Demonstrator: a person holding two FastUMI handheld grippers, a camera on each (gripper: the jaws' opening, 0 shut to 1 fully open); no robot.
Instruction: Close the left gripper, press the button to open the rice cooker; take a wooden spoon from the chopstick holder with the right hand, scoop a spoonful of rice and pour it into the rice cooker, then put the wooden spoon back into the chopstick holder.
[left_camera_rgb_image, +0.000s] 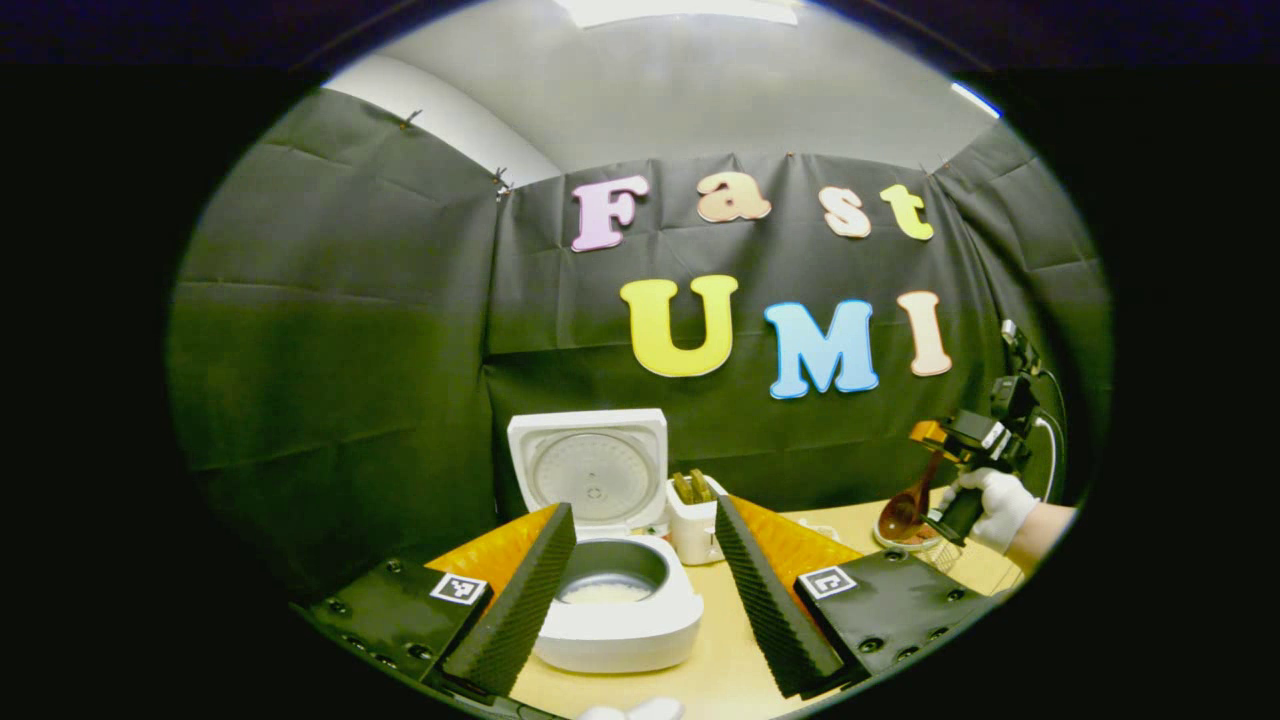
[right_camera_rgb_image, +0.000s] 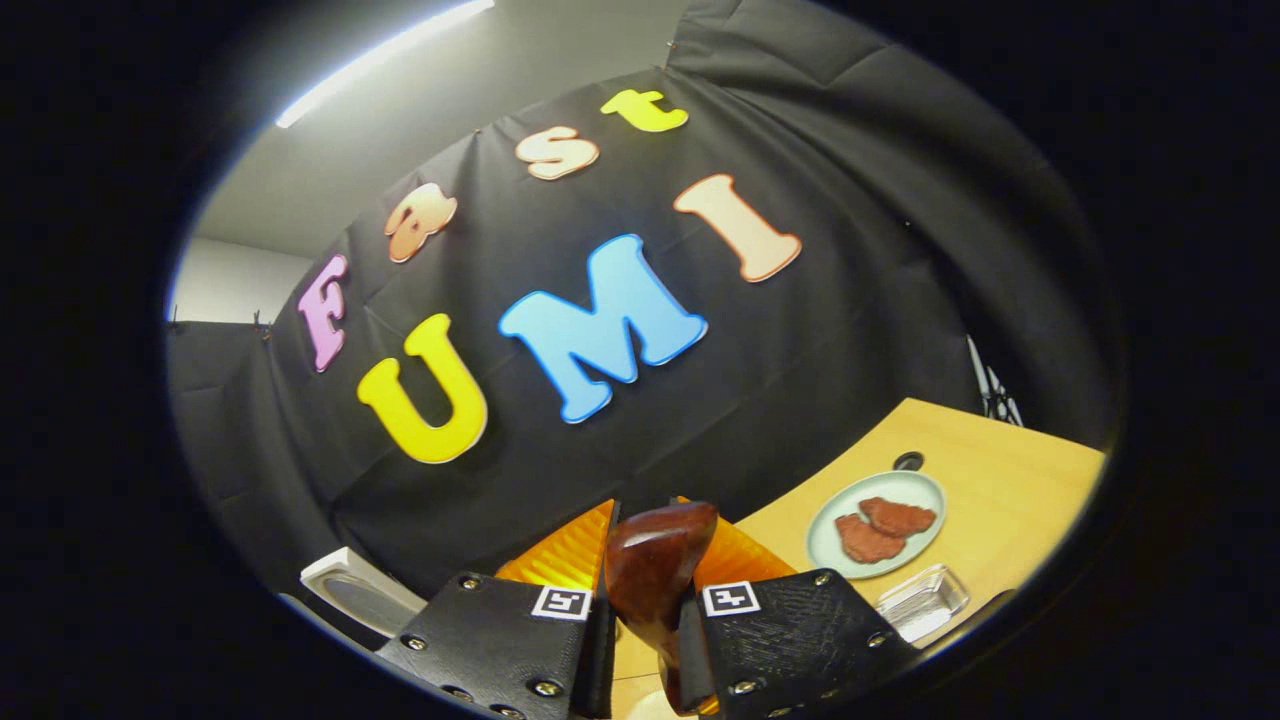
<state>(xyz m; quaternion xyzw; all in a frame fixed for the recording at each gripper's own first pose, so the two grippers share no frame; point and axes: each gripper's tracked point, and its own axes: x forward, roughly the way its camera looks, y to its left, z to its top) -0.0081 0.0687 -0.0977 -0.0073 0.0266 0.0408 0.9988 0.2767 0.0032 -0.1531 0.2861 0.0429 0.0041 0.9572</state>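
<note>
The white rice cooker (left_camera_rgb_image: 620, 625) stands with its lid (left_camera_rgb_image: 590, 470) raised, and pale rice lies in its inner pot (left_camera_rgb_image: 606, 590). My left gripper (left_camera_rgb_image: 645, 590) is open, its fingers spread to either side of the cooker with nothing between them. A white chopstick holder (left_camera_rgb_image: 693, 535) stands just right of the cooker. At the far right a gloved hand (left_camera_rgb_image: 995, 505) holds my right gripper (left_camera_rgb_image: 975, 445), from which the wooden spoon (left_camera_rgb_image: 905, 512) hangs bowl down. In the right gripper view my right gripper (right_camera_rgb_image: 650, 545) is shut on the wooden spoon (right_camera_rgb_image: 655, 570).
A pale plate (right_camera_rgb_image: 825, 545) with two red pieces lies on the wooden table (right_camera_rgb_image: 1000, 480), with a clear small container (right_camera_rgb_image: 920, 600) in front of it. The cooker lid's edge (right_camera_rgb_image: 355, 595) sits low on the left. Black cloth walls in the back and sides.
</note>
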